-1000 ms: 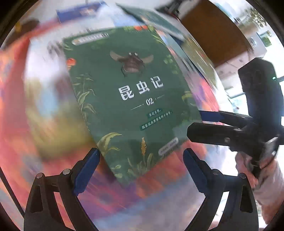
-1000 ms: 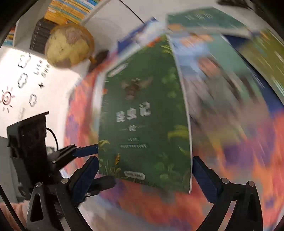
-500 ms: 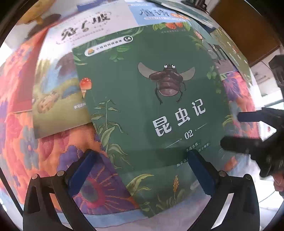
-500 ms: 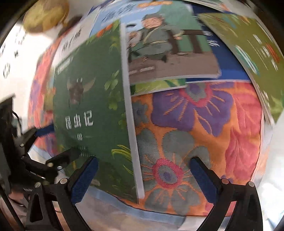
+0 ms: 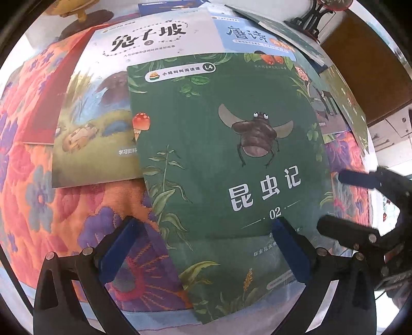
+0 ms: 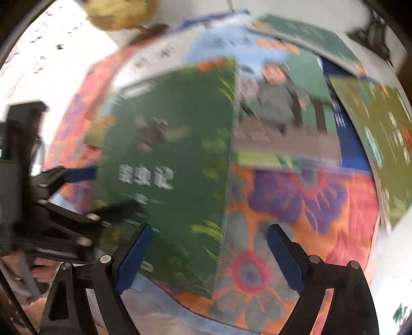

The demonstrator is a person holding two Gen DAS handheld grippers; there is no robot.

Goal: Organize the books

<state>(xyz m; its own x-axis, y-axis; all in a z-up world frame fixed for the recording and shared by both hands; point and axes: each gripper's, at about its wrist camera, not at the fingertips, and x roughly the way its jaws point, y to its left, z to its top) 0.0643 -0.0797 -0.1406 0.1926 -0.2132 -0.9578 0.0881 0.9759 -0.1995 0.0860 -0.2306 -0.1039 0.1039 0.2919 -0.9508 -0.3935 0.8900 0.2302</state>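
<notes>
A green book with a beetle on its cover (image 5: pixel 226 167) lies flat on the floral cloth (image 5: pixel 38 193), overlapping other books. My left gripper (image 5: pixel 204 247) hangs open just above the book's lower left part, its blue pads (image 5: pixel 118 247) clear of the cover. In the blurred right wrist view the green book (image 6: pixel 175 167) fills the left middle. My right gripper (image 6: pixel 208 257) points down over the book's right edge; its jaws are closing, with that edge showing between them and the pads not pressing on it. The right gripper (image 5: pixel 347 206) also shows at the book's right side.
Around the green book lie a white rabbit-hill book (image 5: pixel 123 103), a red book (image 5: pixel 51 98), a pale blue book (image 5: pixel 252 38), a book showing a man (image 6: pixel 283 116) and an olive book (image 5: pixel 347 108). A globe (image 6: pixel 121 13) and a black stand (image 5: pixel 316 15) are at the back.
The left gripper came down closer over the green book a second ago, then held still. The right gripper shifted left toward the book's right edge, and its jaws narrowed a little.
</notes>
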